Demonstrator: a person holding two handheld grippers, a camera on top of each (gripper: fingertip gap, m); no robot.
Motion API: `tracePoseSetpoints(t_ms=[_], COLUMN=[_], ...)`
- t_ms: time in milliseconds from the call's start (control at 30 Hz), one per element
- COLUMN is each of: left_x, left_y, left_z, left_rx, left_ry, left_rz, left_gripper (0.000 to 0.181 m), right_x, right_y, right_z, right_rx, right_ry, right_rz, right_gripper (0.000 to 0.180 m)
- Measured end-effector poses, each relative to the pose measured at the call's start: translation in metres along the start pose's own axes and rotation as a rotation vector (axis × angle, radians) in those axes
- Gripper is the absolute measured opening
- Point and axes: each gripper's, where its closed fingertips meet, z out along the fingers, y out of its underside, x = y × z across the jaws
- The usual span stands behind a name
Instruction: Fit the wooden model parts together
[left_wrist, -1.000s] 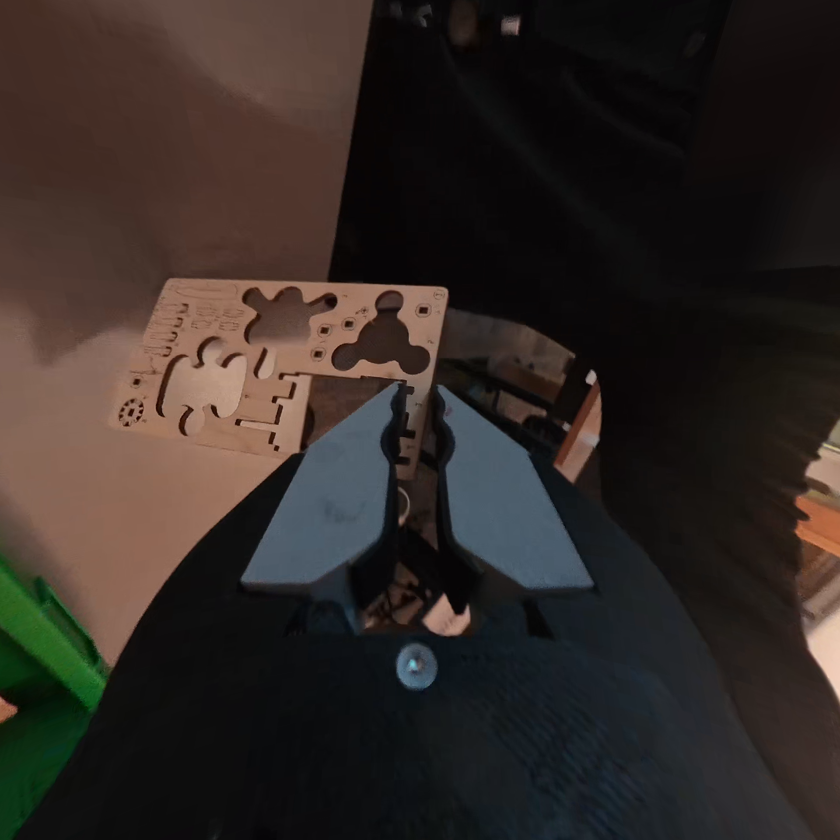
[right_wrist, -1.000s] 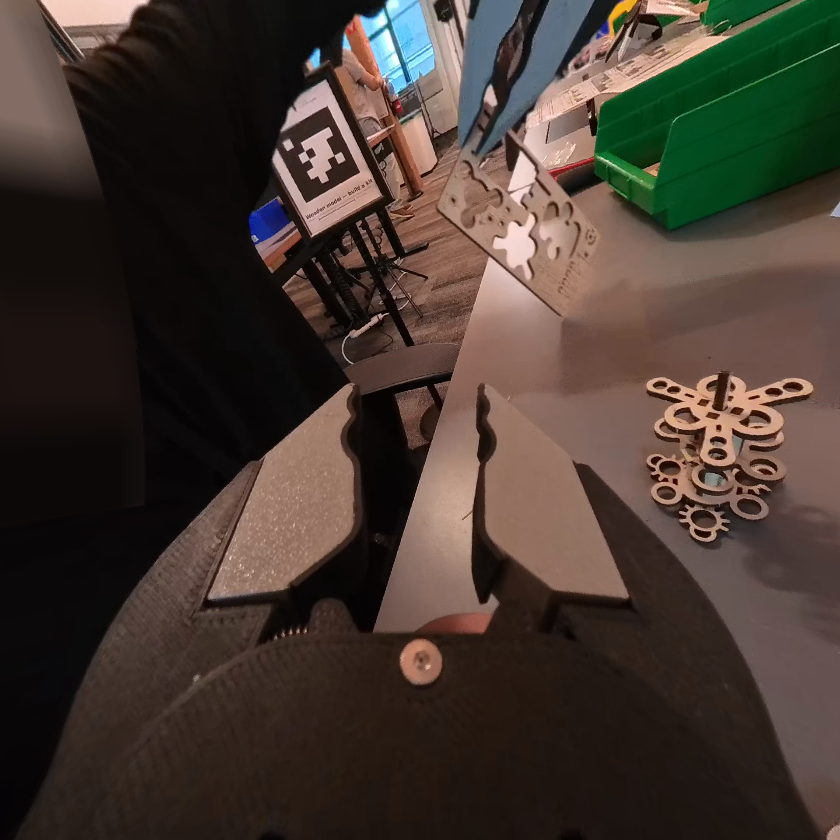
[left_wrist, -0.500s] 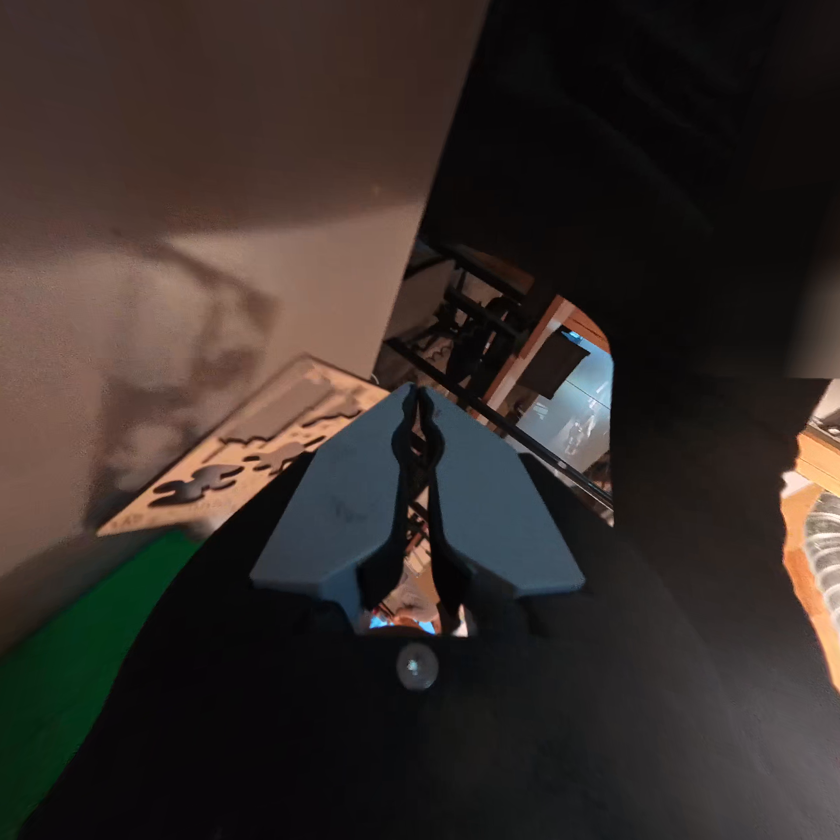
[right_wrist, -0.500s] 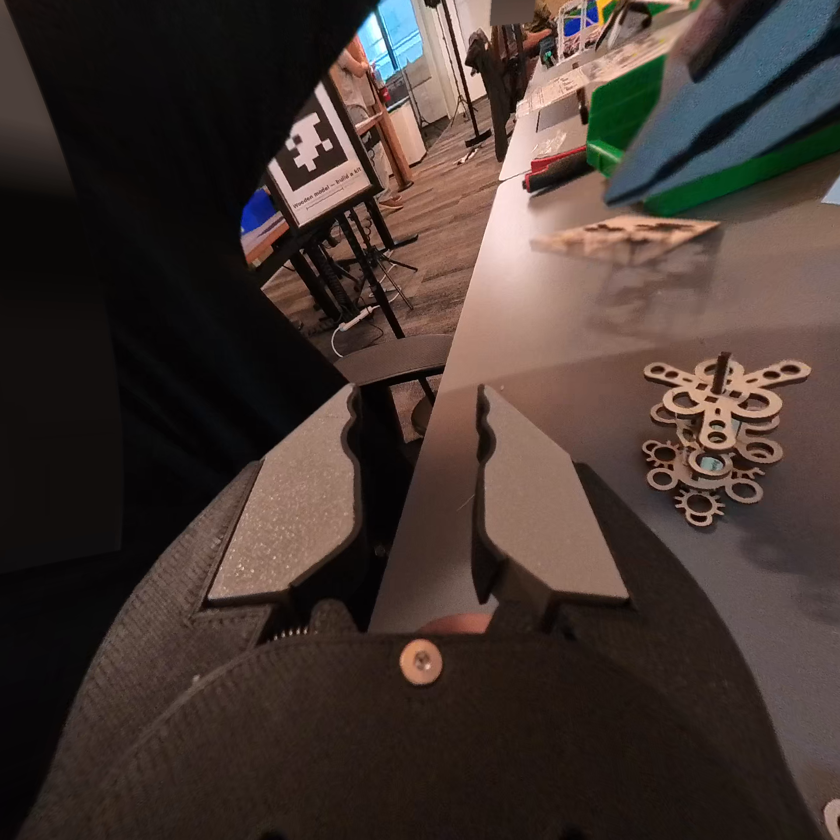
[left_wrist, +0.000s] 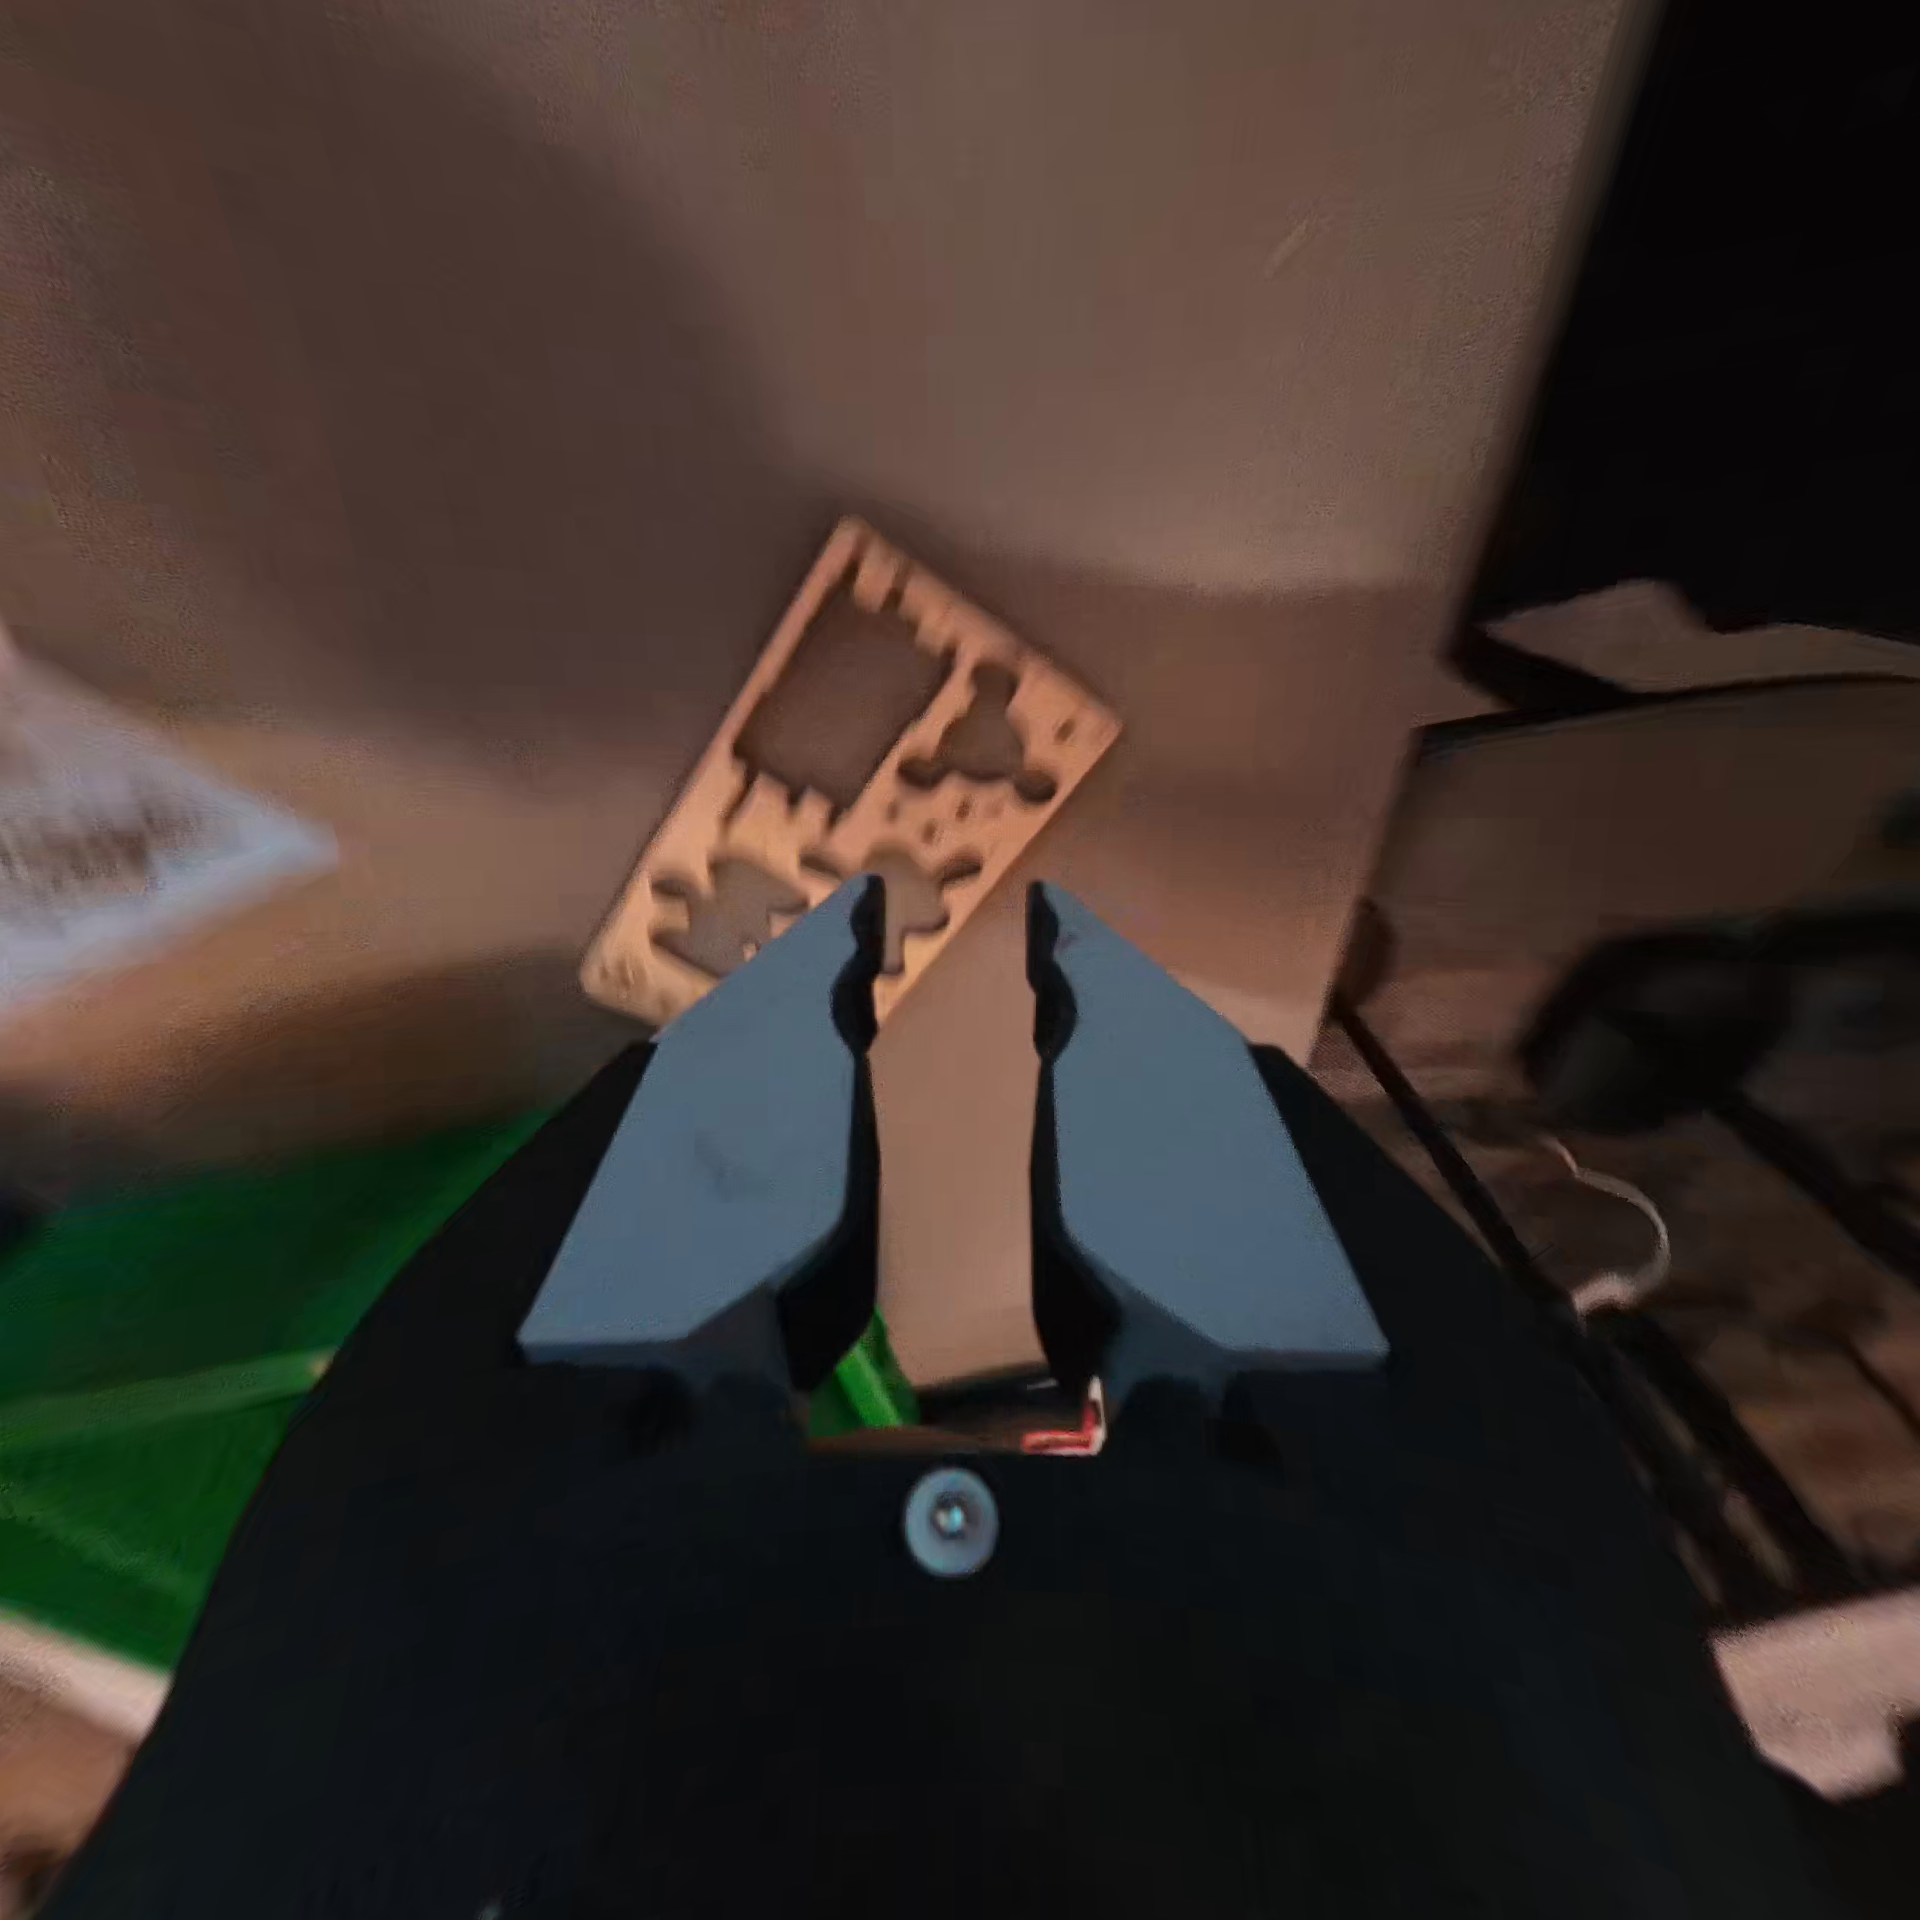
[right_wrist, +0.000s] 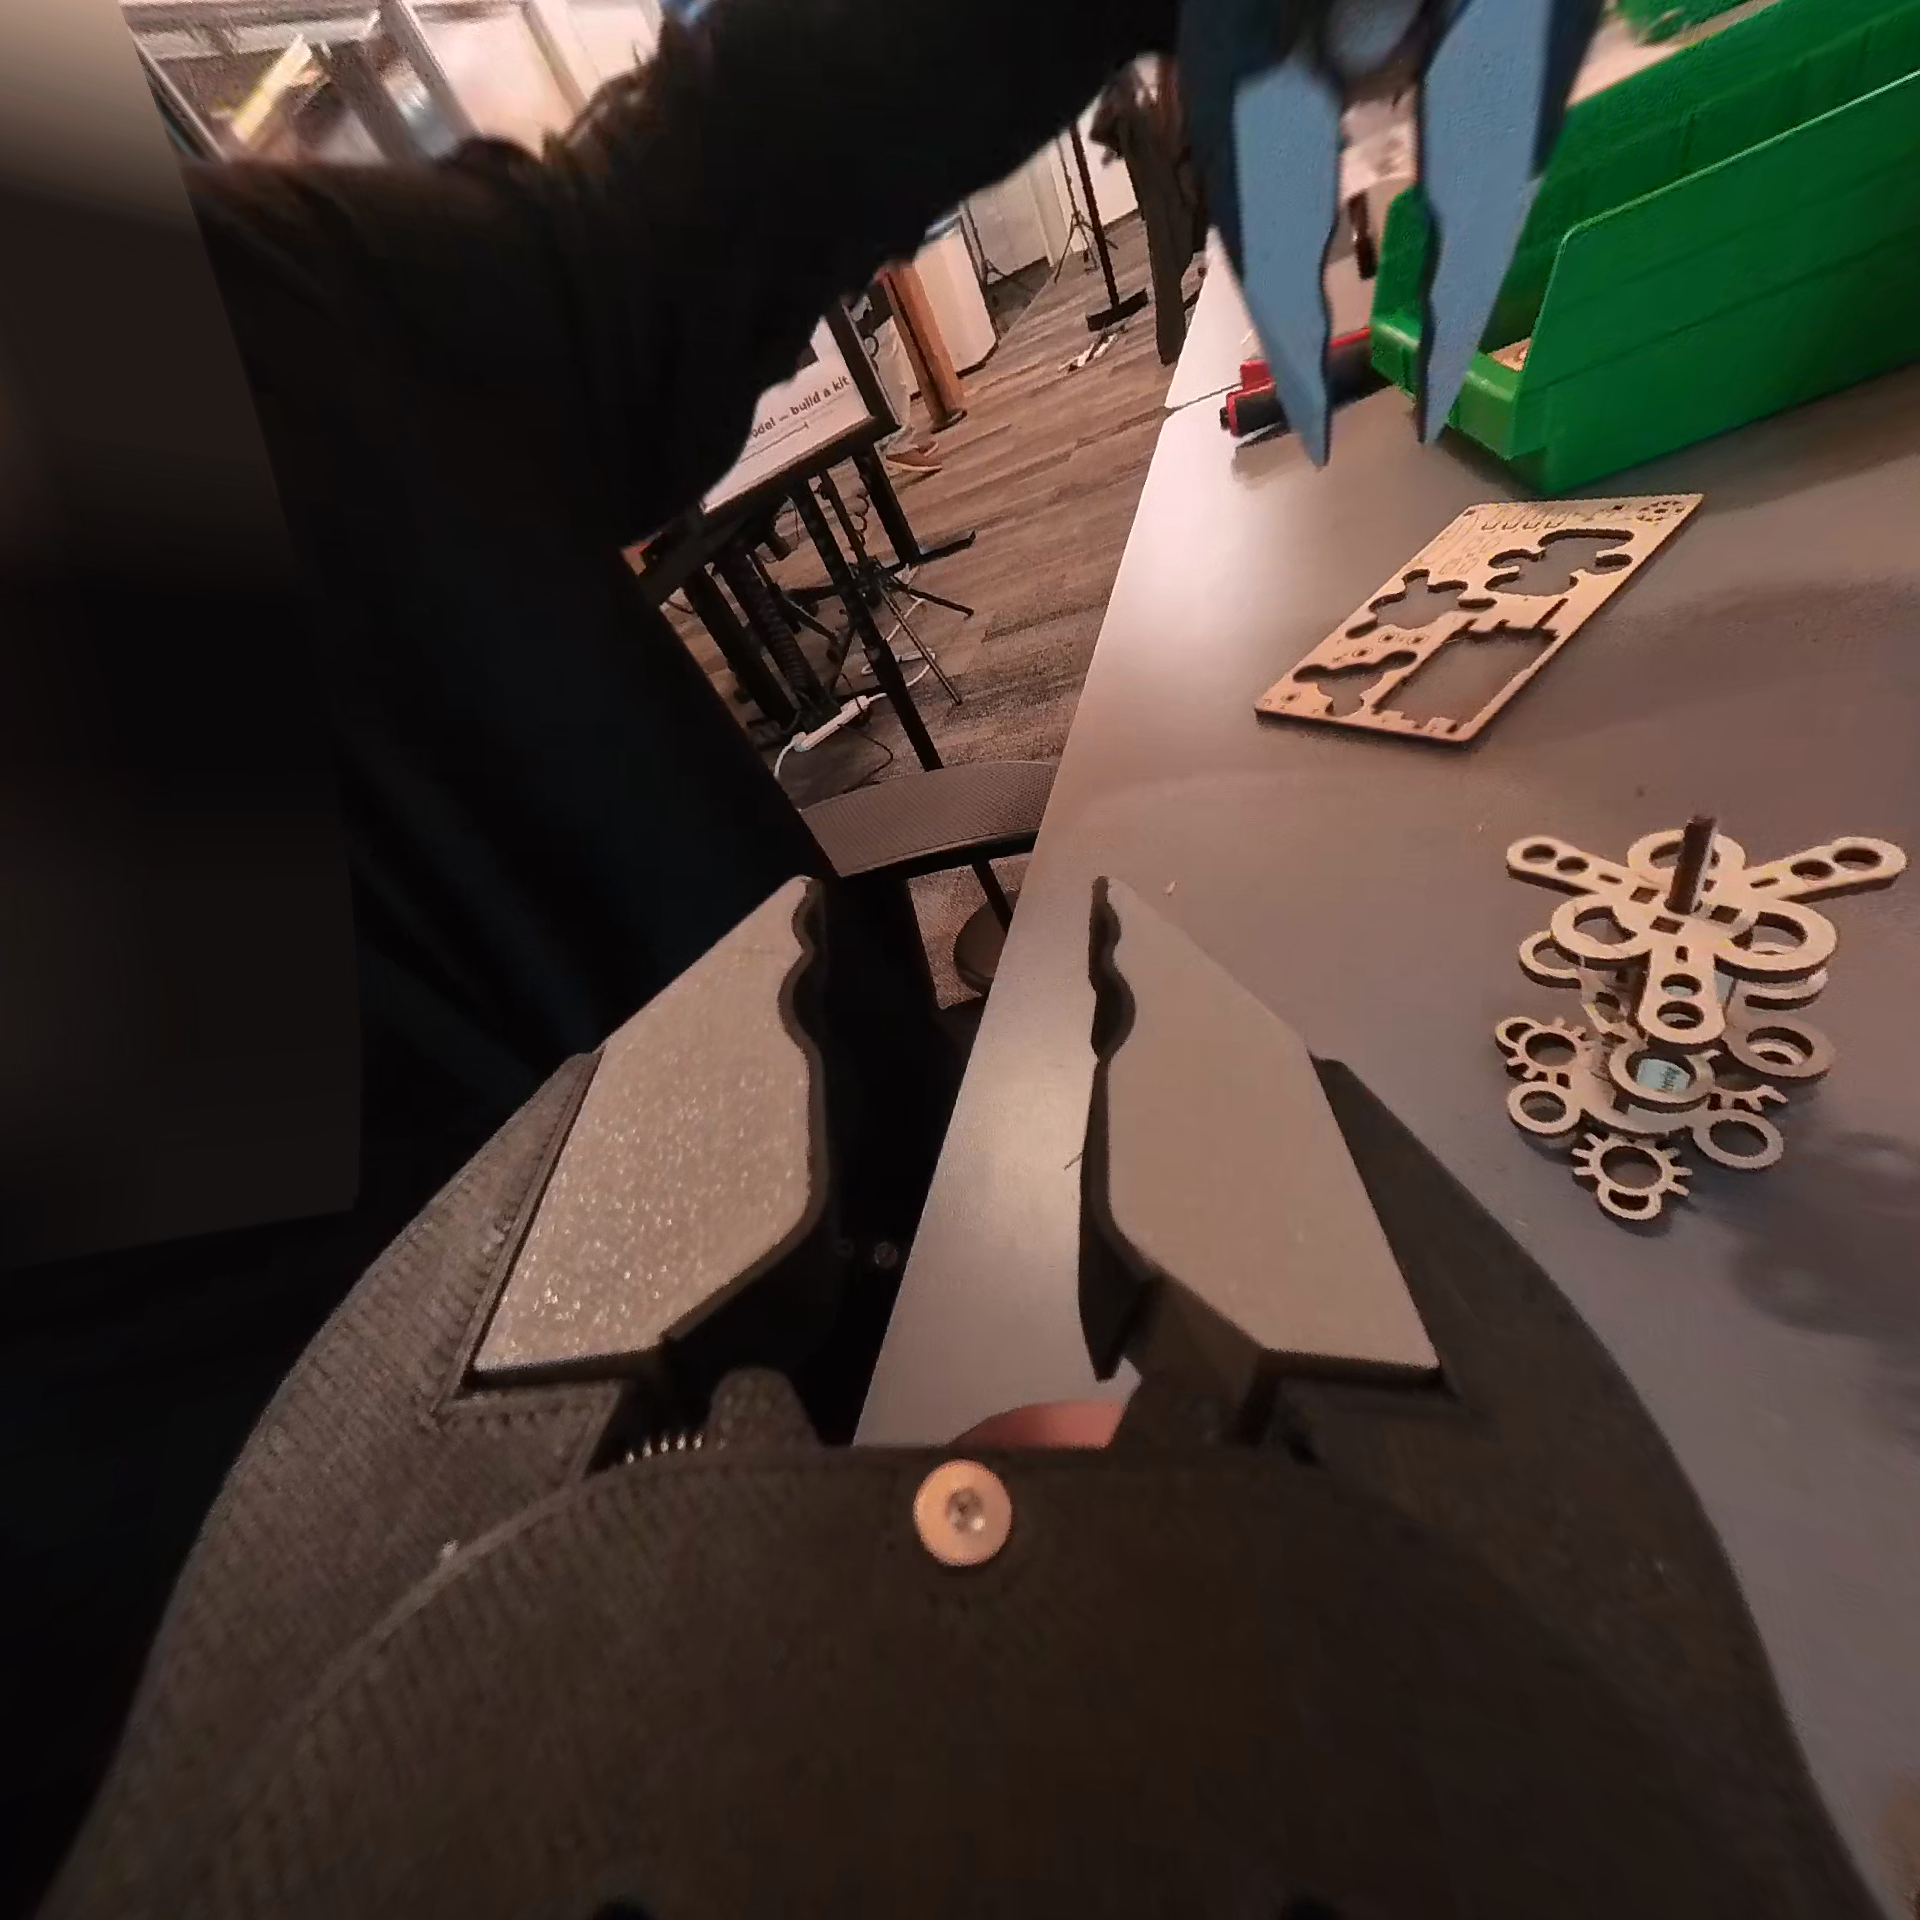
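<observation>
In the left wrist view, the wooden parts sheet (left_wrist: 852, 790) is lying flat on the grey table (left_wrist: 727, 364), with a green bin (left_wrist: 208, 1299) blurring below and left of the sheet and a paper (left_wrist: 114, 862) to the sheet's left. The left gripper (left_wrist: 951, 899) is hanging above the sheet's near corner, fingers spread, gripping nothing. In the right wrist view, the sheet (right_wrist: 1475, 623) is resting between the green bin (right_wrist: 1662, 312), whose contents are hard to make out, and the assembled wooden model (right_wrist: 1683, 1018), which is standing nearer the camera. A dark sleeve (right_wrist: 520, 468) is blocking the view left of the sheet. The right gripper (right_wrist: 951, 914) is hovering at the table edge, released and empty.
</observation>
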Motion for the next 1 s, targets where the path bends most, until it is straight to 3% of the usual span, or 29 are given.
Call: tracePoseSetpoints(t_ms=[67,200,267,333,433,667,700,767,833,933,1000], left_x=[-0.004,0.007,0.001,0.003,-0.010,0.026,0.037,0.076,0.092,0.064,0.026], left_y=[0.053,0.114,0.107,0.097,0.089,0.065,0.056,0.011,-0.022,-0.040,-0.001], left_z=[0.027,0.077,0.079,0.080,0.080,0.082,0.078,0.061,0.048,0.036,0.049], left_rx=[-0.029,0.107,0.266,0.337,0.342,0.221,0.212,0.311,0.395,0.497,0.348], left_ry=[-0.205,-0.337,-0.341,-0.303,-0.308,0.071,0.134,0.421,0.510,0.296,0.018], left_rz=[-0.210,-0.546,-0.584,-0.482,-0.403,-0.562,-0.594,-0.629,-0.582,-0.518,-0.573], left_gripper=[0.030,0.086,0.087,0.084,0.086,0.124,0.118,0.078,0.069,0.076,0.072], right_x=[0.000,-0.002,-0.003,0.000,0.004,0.006,0.006,0.005,0.003,0.000,-0.002], right_y=[0.000,-0.001,-0.001,-0.002,-0.004,-0.005,-0.004,-0.003,-0.003,0.000,0.001], right_z=[0.000,0.003,0.004,0.003,0.001,-0.010,-0.012,-0.014,-0.016,-0.017,-0.018], right_rx=[-0.001,-0.002,-0.001,0.006,0.022,0.054,0.052,0.054,0.059,0.059,0.062], right_ry=[-0.002,-0.025,-0.032,-0.032,-0.022,0.001,0.007,0.013,0.012,0.010,0.009], right_rz=[0.001,0.003,0.002,0.009,0.020,0.029,0.025,0.020,0.019,0.016,0.016], right_gripper=[0.048,0.048,0.048,0.047,0.047,0.047,0.047,0.047,0.047,0.048,0.048])
